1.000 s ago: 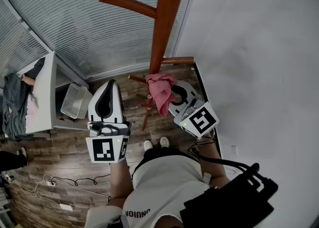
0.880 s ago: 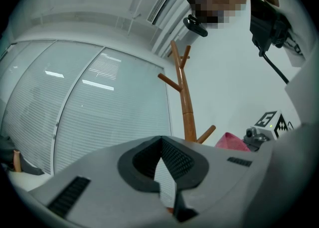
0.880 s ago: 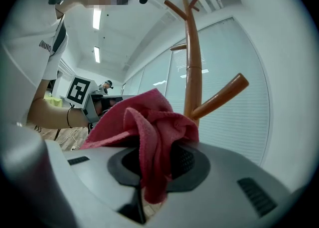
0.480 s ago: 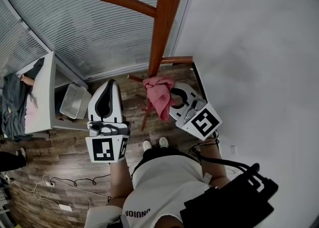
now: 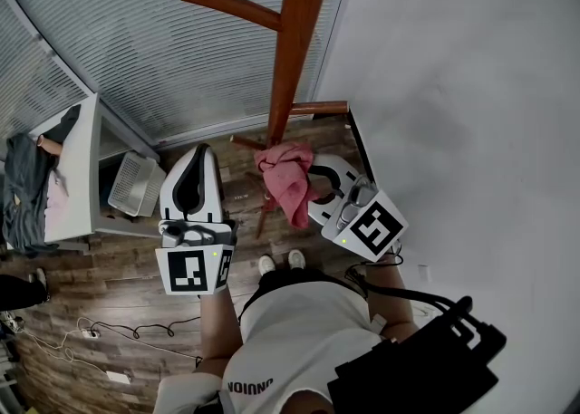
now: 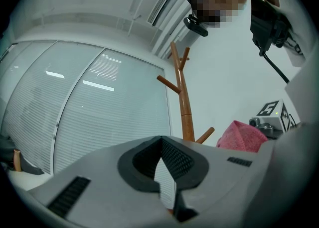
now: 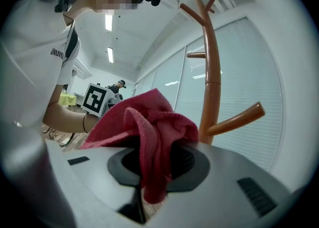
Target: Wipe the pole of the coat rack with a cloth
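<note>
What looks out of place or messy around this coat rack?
Nothing looks broken or spilled. The only untidy spots are loose cables trailing over the wooden floor and dark clothes heaped on the white desk. The pink cloth is simply bunched in the right claw.
</note>
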The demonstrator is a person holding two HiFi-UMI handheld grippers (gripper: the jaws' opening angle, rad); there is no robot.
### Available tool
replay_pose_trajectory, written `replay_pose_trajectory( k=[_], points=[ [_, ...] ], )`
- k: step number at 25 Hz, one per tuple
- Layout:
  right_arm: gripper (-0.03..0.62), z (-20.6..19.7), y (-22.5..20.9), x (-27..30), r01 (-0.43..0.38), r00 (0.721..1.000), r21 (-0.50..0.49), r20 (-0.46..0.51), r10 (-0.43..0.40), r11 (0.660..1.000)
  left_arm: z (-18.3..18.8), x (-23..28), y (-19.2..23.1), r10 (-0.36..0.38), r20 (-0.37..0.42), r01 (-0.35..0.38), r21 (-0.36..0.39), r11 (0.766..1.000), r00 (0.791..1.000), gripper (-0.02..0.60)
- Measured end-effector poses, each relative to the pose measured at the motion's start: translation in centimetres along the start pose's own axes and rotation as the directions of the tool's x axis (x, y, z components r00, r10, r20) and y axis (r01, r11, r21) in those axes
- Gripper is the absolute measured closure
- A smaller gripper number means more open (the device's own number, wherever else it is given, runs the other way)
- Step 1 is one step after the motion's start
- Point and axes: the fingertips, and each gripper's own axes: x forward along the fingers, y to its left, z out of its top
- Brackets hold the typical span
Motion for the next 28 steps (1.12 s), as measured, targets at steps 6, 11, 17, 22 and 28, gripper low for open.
replay_pose_trajectory(
  k=[6, 11, 17, 22, 28],
  points=[
    [0.51, 1.1, 0.6, -0.9, -0.027, 0.999, -0.014, -0.023, 0.027, 1.0, 0.6, -0.1, -0.3, 0.004, 0.007, -0.004, -0.001, 1.0, 1.0, 0.568],
    [0.51, 7.3, -1.1, -1.5, 0.069, 0.947, 0.135, 0.304, -0.107, 0.989, 0.8, -0.1, 0.0, 0.009, 0.013, -0.009, 0.0, 1.0, 1.0, 0.568],
    [0.51, 8.9, -2.5, -2.9, 0.145, 0.931, 0.094, 0.324, -0.168, 0.985, 1.0, -0.1, 0.3, 0.01, 0.027, -0.011, 0.008, 1.0, 1.0, 0.568],
    [0.51, 11.9, -5.2, -4.8, 0.263, 0.869, 0.045, 0.422, -0.257, 0.964, 1.2, 0.2, 0.6, 0.013, 0.033, -0.013, 0.016, 1.0, 0.999, 0.568],
    [0.51, 16.7, -8.7, -7.0, 0.374, 0.772, -0.002, 0.555, -0.31, 0.927, 1.6, 0.7, 0.7, 0.013, 0.044, -0.014, 0.027, 1.0, 0.999, 0.568]
  ],
)
